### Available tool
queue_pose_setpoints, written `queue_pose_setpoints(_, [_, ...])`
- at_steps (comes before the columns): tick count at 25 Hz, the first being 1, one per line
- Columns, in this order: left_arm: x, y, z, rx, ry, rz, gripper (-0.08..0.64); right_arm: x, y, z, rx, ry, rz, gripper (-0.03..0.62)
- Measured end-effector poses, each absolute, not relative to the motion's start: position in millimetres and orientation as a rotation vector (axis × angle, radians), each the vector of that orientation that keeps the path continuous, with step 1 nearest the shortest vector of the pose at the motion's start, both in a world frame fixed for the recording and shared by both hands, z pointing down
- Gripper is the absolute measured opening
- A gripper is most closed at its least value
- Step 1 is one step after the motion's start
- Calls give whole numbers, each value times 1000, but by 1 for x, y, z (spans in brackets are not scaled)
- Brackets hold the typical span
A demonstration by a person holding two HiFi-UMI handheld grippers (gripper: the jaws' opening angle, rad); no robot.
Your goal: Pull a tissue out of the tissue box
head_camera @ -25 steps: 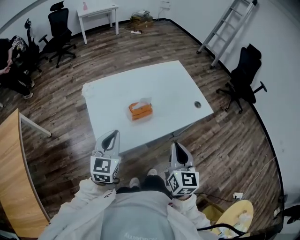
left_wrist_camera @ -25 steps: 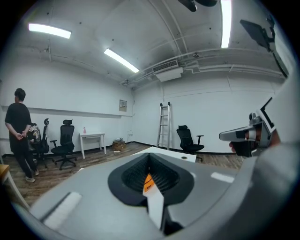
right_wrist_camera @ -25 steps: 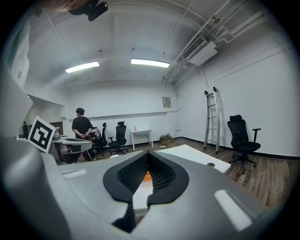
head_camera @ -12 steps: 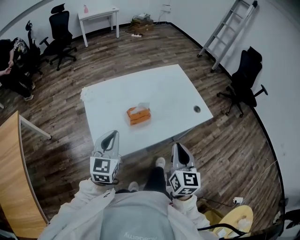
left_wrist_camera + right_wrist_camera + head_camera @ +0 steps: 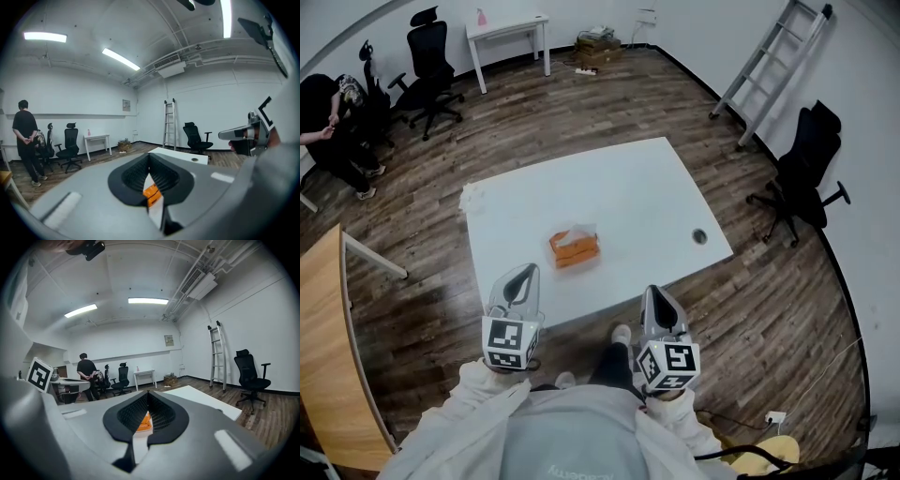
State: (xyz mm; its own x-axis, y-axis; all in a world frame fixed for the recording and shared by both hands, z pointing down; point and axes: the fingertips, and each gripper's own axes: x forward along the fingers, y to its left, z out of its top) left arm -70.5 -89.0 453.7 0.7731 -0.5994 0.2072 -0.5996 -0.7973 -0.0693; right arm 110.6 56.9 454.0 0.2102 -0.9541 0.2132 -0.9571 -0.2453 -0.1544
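Observation:
An orange tissue box [image 5: 574,249] with a white tissue sticking out of its top lies near the middle of the white table [image 5: 623,185]. Both grippers hang side by side in front of the table's near edge, short of the box. My left gripper [image 5: 528,270] points at the table with its jaws shut and nothing between them. My right gripper [image 5: 652,292] is shut and empty too. In the left gripper view the box [image 5: 151,192] shows through the gap behind the left gripper's [image 5: 150,156] closed tips. In the right gripper view the box [image 5: 143,422] shows behind the right gripper's [image 5: 148,393] tips.
A ladder [image 5: 766,60] leans on the right wall beside a black office chair [image 5: 802,167]. Far back stand a small white desk [image 5: 508,28] and more chairs [image 5: 428,61]. A person [image 5: 328,122] stands at the far left. A wooden desk [image 5: 328,347] flanks my left.
The table and tissue box have slid lower and nearer in the head view as I step toward them. Both grippers stay shut and keep their spacing.

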Motion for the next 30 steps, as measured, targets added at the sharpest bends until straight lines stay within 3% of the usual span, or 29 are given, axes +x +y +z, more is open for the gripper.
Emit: queue_pose_setpoints(30, [-40,-138,459,2769,-1319,443,0,157,-54,462,2086,-2222,482,0])
